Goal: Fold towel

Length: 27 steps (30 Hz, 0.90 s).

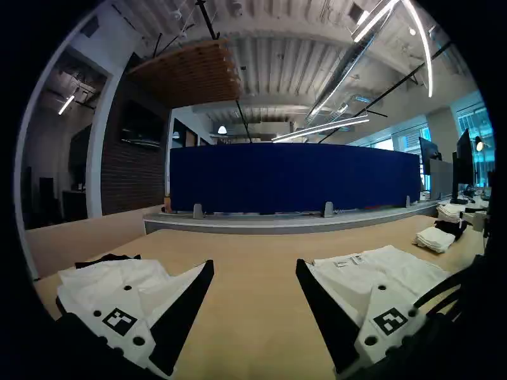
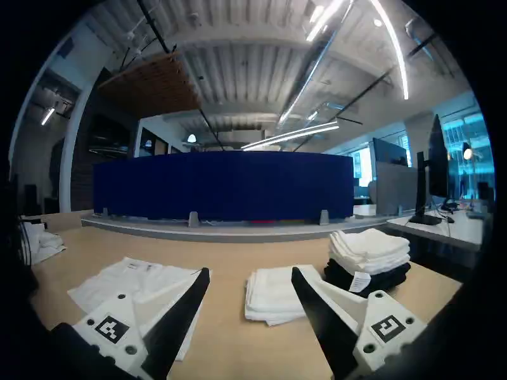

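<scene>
Towel [image 1: 393,267] lies flat ahead, right of the left gripper [image 1: 253,263] and left of the right gripper [image 2: 249,271], both jaws spread.

no legible txt, towel tag [image 1: 349,260] too blurry

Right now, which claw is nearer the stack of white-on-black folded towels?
Right. The stack lies just ahead-right of the right claw; the left claw is farther, across the flat towel.

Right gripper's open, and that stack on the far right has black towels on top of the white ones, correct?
Reversed: the right gripper view shows the stack with white towels on top, black ones underneath. The right gripper is indeed open.
</scene>
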Motion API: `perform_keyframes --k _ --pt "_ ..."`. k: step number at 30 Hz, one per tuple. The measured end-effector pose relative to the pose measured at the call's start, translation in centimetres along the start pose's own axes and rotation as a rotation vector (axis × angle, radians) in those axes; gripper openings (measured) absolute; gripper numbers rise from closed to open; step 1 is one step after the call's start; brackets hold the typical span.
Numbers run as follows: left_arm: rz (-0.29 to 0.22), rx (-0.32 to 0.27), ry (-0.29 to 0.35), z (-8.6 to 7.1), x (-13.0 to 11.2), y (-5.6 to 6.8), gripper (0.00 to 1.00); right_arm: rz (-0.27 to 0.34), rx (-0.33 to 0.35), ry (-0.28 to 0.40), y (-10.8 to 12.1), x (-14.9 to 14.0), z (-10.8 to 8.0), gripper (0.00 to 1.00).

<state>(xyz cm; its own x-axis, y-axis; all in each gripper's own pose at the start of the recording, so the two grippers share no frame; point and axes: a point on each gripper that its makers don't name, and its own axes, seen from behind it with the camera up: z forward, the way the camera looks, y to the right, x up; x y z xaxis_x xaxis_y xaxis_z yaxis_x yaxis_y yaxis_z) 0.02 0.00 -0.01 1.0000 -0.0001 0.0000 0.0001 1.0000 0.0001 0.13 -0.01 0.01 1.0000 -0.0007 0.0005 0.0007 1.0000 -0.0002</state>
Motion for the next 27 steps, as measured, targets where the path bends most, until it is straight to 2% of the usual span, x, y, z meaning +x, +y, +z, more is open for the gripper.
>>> perform_keyframes --k 27 --pt "-0.005 -0.015 -0.007 -0.14 0.31 0.38 0.96 0.001 0.0 -0.008 -0.09 -0.06 0.01 1.0"
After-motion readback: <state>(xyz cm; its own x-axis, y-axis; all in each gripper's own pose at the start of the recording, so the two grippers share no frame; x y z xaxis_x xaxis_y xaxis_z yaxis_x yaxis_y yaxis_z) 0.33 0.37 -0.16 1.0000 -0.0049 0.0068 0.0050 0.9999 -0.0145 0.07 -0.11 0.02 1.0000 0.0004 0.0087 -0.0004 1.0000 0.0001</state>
